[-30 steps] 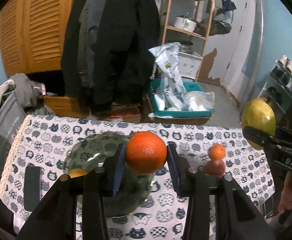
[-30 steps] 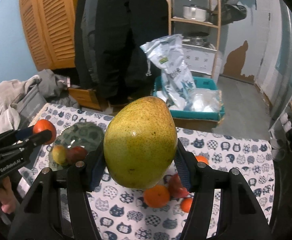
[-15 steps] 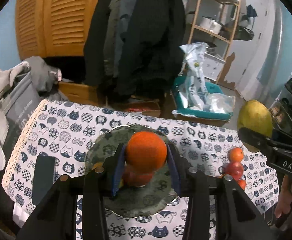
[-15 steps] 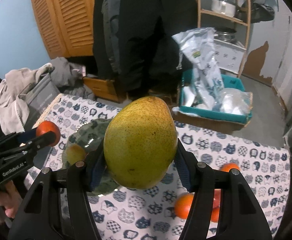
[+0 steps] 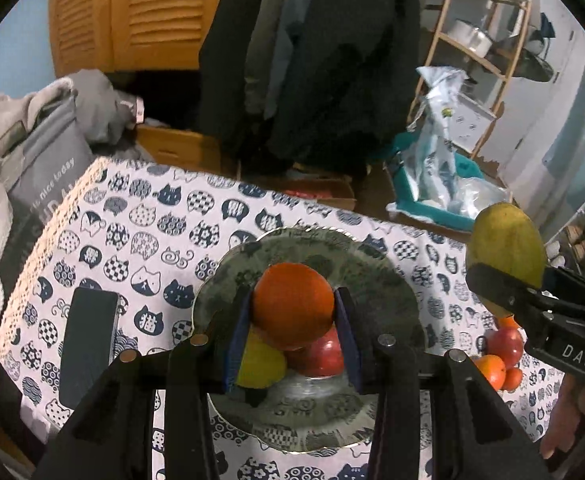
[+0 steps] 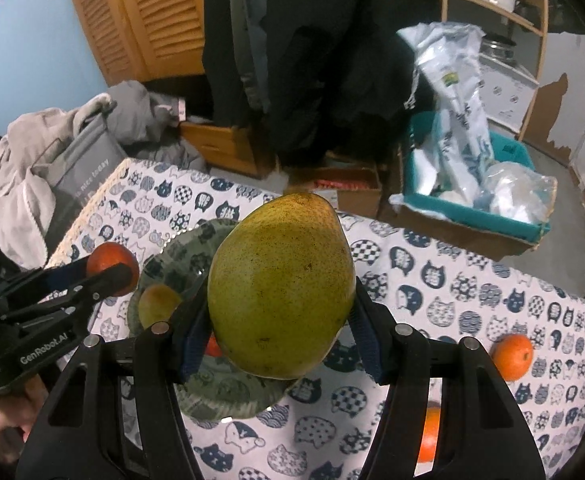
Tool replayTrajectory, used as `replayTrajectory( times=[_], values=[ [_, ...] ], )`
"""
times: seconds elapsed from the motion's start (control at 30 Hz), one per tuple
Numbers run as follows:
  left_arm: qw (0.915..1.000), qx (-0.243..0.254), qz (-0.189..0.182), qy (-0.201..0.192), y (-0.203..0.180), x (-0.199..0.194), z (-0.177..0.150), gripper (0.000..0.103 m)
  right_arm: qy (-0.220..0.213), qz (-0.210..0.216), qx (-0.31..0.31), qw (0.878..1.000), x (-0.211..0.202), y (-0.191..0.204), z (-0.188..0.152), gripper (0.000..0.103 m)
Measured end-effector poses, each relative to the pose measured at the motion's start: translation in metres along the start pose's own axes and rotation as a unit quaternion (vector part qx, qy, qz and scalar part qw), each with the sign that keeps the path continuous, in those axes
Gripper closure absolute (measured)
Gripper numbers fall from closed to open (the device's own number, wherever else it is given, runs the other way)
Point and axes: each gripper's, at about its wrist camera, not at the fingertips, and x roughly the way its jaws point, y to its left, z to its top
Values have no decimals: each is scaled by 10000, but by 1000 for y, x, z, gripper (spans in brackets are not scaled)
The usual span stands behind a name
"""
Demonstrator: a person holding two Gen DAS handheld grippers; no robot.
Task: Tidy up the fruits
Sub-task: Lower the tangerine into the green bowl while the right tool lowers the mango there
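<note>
The left hand-held gripper [image 5: 292, 316], marked "GenRobot.AI", pinches an orange [image 5: 292, 306] above the green plate [image 5: 380, 276] on the table [image 5: 132, 232]. The right hand-held gripper [image 6: 280, 320], marked "DAS", clamps a mango [image 6: 282, 296] just beside it, over the plate's edge.

On the glass plate [image 5: 372, 264] we see a yellow fruit [image 5: 262, 364] and a red apple [image 5: 322, 354] filling its near middle; its rim from ten to two o'clock lies bare. At nine o'clock a dark phone [image 5: 88, 344] blocks the tablecloth [image 5: 140, 220]. At three o'clock, loose fruit [image 5: 502, 354] crowds it.
</note>
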Motion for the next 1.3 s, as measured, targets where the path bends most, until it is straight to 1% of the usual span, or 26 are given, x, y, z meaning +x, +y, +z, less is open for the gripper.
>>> replayTrajectory(
  times=[0.23,0.37,0.5,0.73,0.8,0.83,0.87,0.9,0.93,1.03,1.2,1.3],
  values=[
    [9994,-156,96,278,11,32,-1,61,279,61,-13,9996,36,4,-1,41],
    [9989,-224,164,381,17,45,-3,61,456,168,132,9987,56,1,-4,41],
    [9981,-329,189,495,25,56,-5,61,553,174,205,9981,68,-1,-5,41],
    [9968,-343,157,702,27,71,-7,61,669,208,230,9973,83,-1,-4,41],
    [9969,-333,159,692,27,73,-7,60,697,225,239,9970,86,-1,-4,41],
    [9968,-324,167,706,26,74,-6,58,712,235,242,9969,88,-1,-4,41],
    [9968,-320,165,720,26,74,-6,54,721,241,242,9968,89,-1,-4,41],
    [9966,-328,183,728,26,75,-6,46,732,245,242,9967,91,0,-3,41],
    [9965,-350,206,729,27,75,-7,44,741,248,244,9966,92,0,-3,41],
    [9961,-378,198,770,29,76,-7,44,794,274,252,9961,99,0,-2,41],
    [9960,-466,256,716,36,68,-7,43,907,332,228,9951,111,4,-1,41],
    [9961,-477,358,645,41,63,-7,39,973,302,152,9947,118,7,-2,41]
  ],
)
